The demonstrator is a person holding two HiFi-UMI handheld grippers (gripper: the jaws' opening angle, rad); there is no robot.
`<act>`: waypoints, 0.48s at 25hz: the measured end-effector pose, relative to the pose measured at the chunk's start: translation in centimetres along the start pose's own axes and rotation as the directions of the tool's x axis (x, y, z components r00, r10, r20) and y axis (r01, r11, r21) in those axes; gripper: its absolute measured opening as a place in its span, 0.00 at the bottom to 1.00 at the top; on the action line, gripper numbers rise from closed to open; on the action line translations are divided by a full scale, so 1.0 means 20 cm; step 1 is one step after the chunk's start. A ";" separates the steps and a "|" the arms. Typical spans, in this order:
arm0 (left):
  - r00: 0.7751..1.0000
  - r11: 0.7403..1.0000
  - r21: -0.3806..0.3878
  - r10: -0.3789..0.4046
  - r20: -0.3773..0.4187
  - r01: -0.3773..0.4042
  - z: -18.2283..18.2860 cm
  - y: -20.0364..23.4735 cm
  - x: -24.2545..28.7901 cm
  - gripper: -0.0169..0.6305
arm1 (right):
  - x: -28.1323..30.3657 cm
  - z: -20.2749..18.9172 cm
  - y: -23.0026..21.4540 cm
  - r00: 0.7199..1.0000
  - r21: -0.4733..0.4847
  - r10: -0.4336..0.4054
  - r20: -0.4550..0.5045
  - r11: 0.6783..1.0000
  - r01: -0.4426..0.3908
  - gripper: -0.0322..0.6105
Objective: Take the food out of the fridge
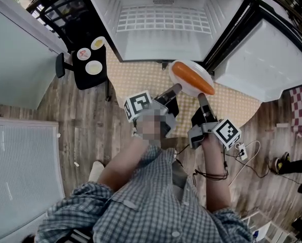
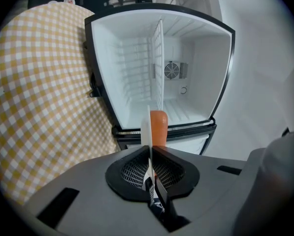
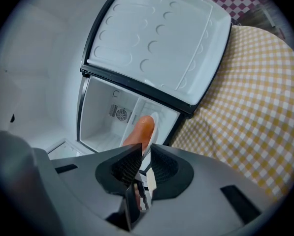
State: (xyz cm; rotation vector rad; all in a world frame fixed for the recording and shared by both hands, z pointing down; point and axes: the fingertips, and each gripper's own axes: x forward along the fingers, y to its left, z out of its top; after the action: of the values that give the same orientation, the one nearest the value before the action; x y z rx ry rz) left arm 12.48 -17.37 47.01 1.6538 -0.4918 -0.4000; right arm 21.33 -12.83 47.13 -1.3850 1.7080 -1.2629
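A white plate (image 1: 185,74) bearing an orange carrot (image 1: 192,78) hangs in the air just in front of the open white fridge (image 1: 163,19), whose wire shelf and floor look bare. My left gripper (image 1: 177,88) is shut on the plate's near-left rim and my right gripper (image 1: 201,97) on its near-right rim. The left gripper view has the plate (image 2: 146,128) edge-on in the left gripper (image 2: 149,151), with the carrot (image 2: 158,126) beside it. From the right gripper view, the plate (image 3: 153,124) and carrot (image 3: 141,131) sit clamped in the right gripper (image 3: 145,151).
The fridge door (image 1: 262,59) stands swung open at the right. A yellow checked rug (image 1: 135,80) lies below the fridge. A small black table (image 1: 85,70) with three small dishes stands at the left. Cables and a power strip (image 1: 242,151) lie on the wooden floor at the right.
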 end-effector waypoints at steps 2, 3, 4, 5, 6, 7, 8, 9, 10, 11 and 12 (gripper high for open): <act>1.000 1.000 -0.007 0.015 -0.010 -0.015 -0.02 0.04 0.00 0.06 | -0.01 -0.02 -0.04 1.000 0.006 -0.007 -0.003 1.000 0.007 0.13; 1.000 1.000 -0.011 0.024 -0.015 -0.024 -0.03 0.07 -0.01 0.06 | -0.01 -0.03 -0.05 1.000 0.009 -0.006 -0.005 1.000 0.006 0.13; 0.999 0.999 -0.014 0.034 -0.020 -0.035 -0.04 0.09 -0.01 0.06 | -0.01 -0.04 -0.06 1.000 0.010 -0.005 -0.008 1.000 0.005 0.13; 0.999 0.999 -0.016 0.044 -0.025 -0.044 -0.05 0.12 -0.01 0.06 | -0.01 -0.05 -0.09 1.000 0.011 -0.008 -0.011 1.000 0.008 0.13; 0.998 0.998 -0.018 0.052 -0.030 -0.052 -0.05 0.14 -0.01 0.06 | -0.01 -0.06 -0.11 1.000 0.011 -0.018 -0.016 1.000 0.018 0.13; 0.998 0.998 -0.022 0.059 -0.036 -0.060 -0.06 0.17 -0.01 0.06 | -0.02 -0.07 -0.14 0.999 0.011 -0.033 -0.022 0.999 0.033 0.13; 0.997 0.997 -0.025 0.067 -0.041 -0.068 -0.07 0.19 -0.01 0.06 | -0.02 -0.08 -0.17 0.998 0.013 -0.048 -0.028 0.999 0.048 0.13; 0.996 0.997 -0.029 0.074 -0.045 -0.076 -0.08 0.22 -0.01 0.06 | -0.03 -0.09 -0.20 0.998 0.017 -0.059 -0.034 0.998 0.059 0.13; 0.996 0.996 -0.033 0.082 -0.048 -0.083 -0.09 0.24 -0.01 0.06 | -0.03 -0.10 -0.22 0.997 0.020 -0.067 -0.039 0.997 0.068 0.13; 0.995 0.995 -0.037 0.088 -0.051 -0.090 -0.10 0.27 -0.01 0.06 | -0.03 -0.10 -0.24 0.996 0.020 -0.076 -0.043 0.997 0.077 0.13; 0.994 0.994 -0.041 0.095 -0.053 -0.097 -0.11 0.29 -0.01 0.06 | -0.03 -0.11 -0.27 0.995 0.020 -0.084 -0.048 0.996 0.085 0.13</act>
State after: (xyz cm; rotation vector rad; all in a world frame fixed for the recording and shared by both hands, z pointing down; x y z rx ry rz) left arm 12.96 -16.16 53.09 1.5873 -0.5191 -0.2950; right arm 21.64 -11.65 52.76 -1.4386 1.6776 -1.3659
